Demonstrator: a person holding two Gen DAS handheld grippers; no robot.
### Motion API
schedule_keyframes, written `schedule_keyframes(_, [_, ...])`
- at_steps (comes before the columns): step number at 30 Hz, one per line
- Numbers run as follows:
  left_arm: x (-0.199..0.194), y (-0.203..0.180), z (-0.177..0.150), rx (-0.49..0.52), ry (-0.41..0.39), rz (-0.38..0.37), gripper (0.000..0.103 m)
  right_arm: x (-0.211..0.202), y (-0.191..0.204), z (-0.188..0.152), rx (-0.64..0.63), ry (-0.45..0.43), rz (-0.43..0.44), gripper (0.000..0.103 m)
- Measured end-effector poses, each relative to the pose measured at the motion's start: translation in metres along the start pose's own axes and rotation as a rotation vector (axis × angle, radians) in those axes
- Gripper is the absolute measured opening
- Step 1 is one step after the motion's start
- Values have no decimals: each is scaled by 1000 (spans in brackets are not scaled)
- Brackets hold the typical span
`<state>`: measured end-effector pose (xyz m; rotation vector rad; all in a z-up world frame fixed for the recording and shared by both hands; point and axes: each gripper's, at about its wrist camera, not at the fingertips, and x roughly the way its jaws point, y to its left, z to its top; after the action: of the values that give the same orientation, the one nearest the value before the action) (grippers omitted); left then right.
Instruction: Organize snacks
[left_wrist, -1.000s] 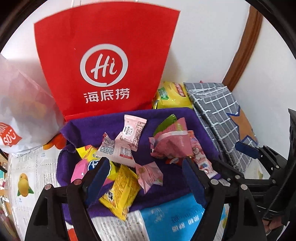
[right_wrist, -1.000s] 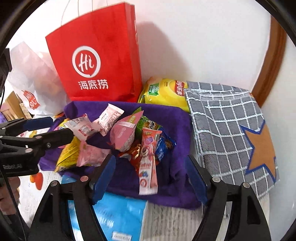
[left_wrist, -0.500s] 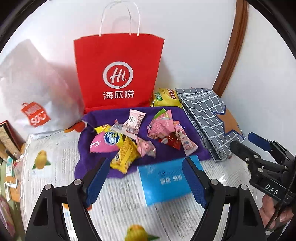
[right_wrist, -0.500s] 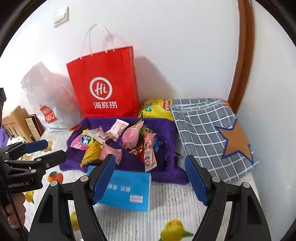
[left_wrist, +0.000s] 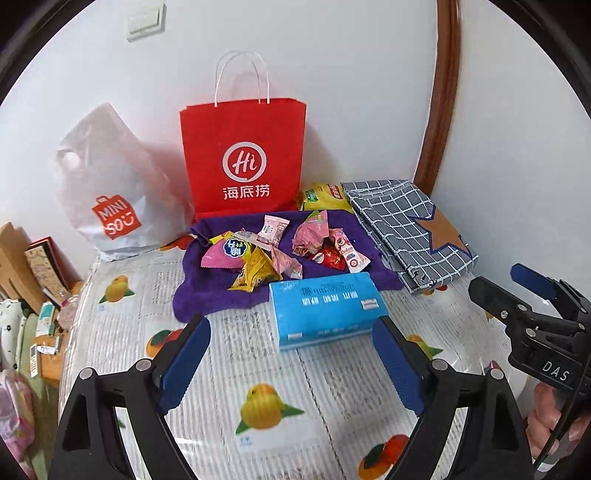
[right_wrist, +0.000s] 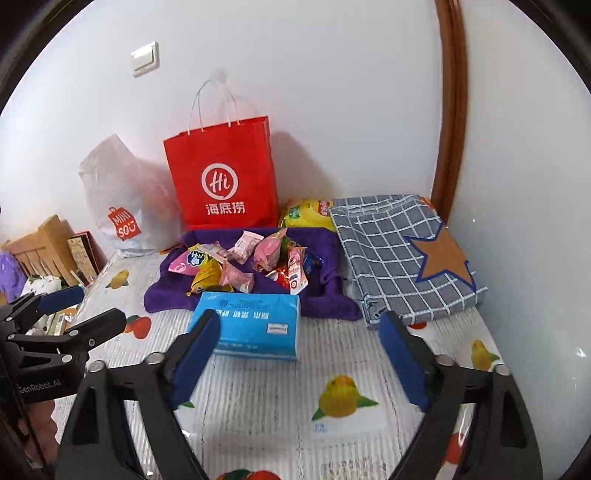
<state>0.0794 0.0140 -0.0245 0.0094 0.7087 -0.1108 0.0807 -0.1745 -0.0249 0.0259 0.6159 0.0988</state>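
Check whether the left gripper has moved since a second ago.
Yes. The left gripper has pulled back from the purple towel; the whole red bag now shows.

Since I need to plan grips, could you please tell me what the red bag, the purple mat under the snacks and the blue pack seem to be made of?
Red bag: matte paper, judging by its crisp folds and twisted white cord handles.
Purple mat: soft fabric, probably terry towel, with a fuzzy, rumpled edge.
Blue pack: glossy plastic film, likely soft tissues inside, though that is uncertain.
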Motion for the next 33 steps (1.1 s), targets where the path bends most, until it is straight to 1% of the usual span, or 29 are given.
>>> schedule_keyframes(2, [-8, -2, -6, -10, -8, 10, 89, -8, -3, -6, 9, -12, -6, 94])
schedule_keyframes(4, [-16, -3, -12, -27, -13, 16, 89, -15, -5, -11, 15, -3, -3, 94])
schedule_keyframes(8, [-29, -5, -23, -51, -26, 15, 89, -31, -7, -21, 10, -13, -13, 101])
schedule_keyframes(16, [-52, -14, -38, -58, -55, 36, 89, -56, -6, -38, -20, -34, -20, 101])
schedule_keyframes(33, [-64, -23, -39, -48, -78, 35, 89, -73, -4, -44, -34, -58, -9, 101])
